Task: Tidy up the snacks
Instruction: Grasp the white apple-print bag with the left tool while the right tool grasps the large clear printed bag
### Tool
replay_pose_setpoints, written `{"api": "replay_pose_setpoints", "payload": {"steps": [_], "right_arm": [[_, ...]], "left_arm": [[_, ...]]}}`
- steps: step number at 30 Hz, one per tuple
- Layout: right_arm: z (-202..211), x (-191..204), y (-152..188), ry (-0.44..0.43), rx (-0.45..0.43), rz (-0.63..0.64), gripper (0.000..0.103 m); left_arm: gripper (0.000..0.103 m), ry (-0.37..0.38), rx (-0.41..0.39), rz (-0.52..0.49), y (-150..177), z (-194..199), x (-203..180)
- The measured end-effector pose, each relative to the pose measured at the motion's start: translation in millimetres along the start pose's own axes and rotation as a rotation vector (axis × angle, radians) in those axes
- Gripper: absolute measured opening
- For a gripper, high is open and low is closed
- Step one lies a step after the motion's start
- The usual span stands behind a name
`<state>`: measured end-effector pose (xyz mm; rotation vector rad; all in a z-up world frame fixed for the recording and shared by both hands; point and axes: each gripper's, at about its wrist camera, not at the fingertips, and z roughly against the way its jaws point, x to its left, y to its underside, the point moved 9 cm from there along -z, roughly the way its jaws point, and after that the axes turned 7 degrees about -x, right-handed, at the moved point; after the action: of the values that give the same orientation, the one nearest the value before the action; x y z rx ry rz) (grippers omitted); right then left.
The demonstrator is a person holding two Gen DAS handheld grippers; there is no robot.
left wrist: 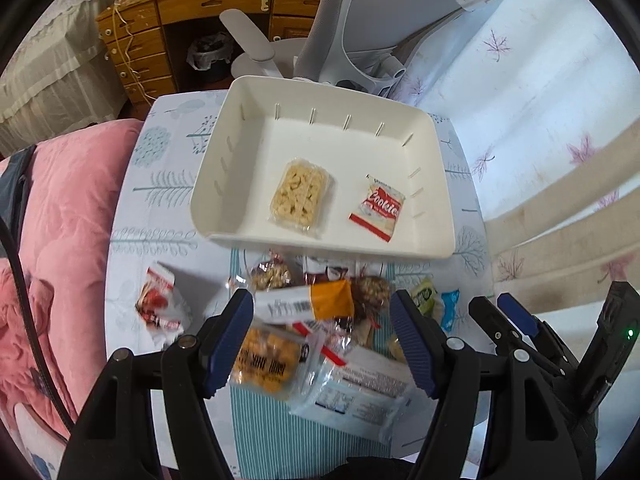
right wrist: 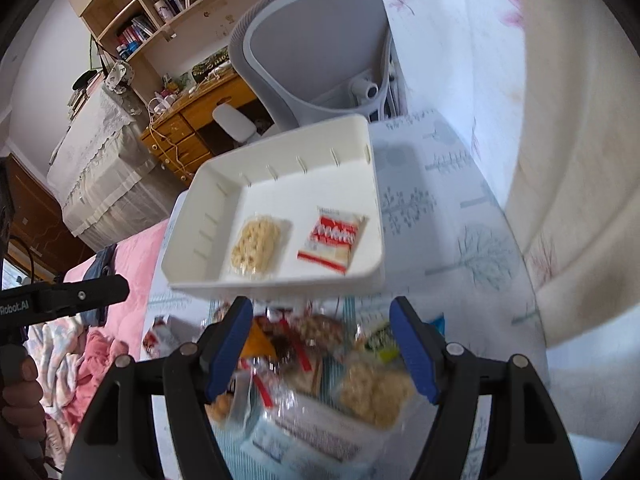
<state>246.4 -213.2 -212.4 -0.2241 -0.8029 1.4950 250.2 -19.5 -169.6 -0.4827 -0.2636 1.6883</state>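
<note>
A white tray (left wrist: pixel 248 92) (right wrist: pixel 372 184) stands on the small table, holding a pale rice-cracker pack (left wrist: pixel 302 196) (right wrist: pixel 260 246) and a red-and-white cookie packet (left wrist: pixel 380 210) (right wrist: pixel 332 244). In front of the tray lies a heap of snack packets (left wrist: pixel 320 328) (right wrist: pixel 320 364), among them an orange-and-white wrapper (left wrist: pixel 308 302) and an orange-ball pack (left wrist: pixel 266 362). A red-and-white packet (left wrist: pixel 160 300) lies apart at the left. My left gripper (left wrist: pixel 322 340) hovers open over the heap, nothing pressed between its pads. My right gripper (right wrist: pixel 322 348) is open above the heap too; it also shows in the left wrist view as my right gripper (left wrist: pixel 504 320).
The table wears a tree-print cloth (left wrist: pixel 160 184) with a striped runner (left wrist: pixel 260 432). A pink quilt (left wrist: pixel 68 220) lies to the left, a grey office chair (left wrist: pixel 360 28) behind the tray, a wooden desk (left wrist: pixel 192 12) farther back. A hand (right wrist: pixel 20 392) holds the left gripper's handle.
</note>
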Motion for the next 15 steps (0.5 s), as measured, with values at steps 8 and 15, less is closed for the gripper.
{"api": "replay_pose_setpoints", "payload": {"steps": [8,15], "right_arm": [[-0.3,-11.4,46.2,-0.056,0.135,-0.082,0.075],[-5.4,-13.3,94.6,-0.077,0.267,-0.193,0.075]], "left_arm": [[0.074,-0.057,0.0,0.025,44.8,17.6,11.5],[0.075,-0.104,0.046,0.072,81.2,20.4,42.0]]}}
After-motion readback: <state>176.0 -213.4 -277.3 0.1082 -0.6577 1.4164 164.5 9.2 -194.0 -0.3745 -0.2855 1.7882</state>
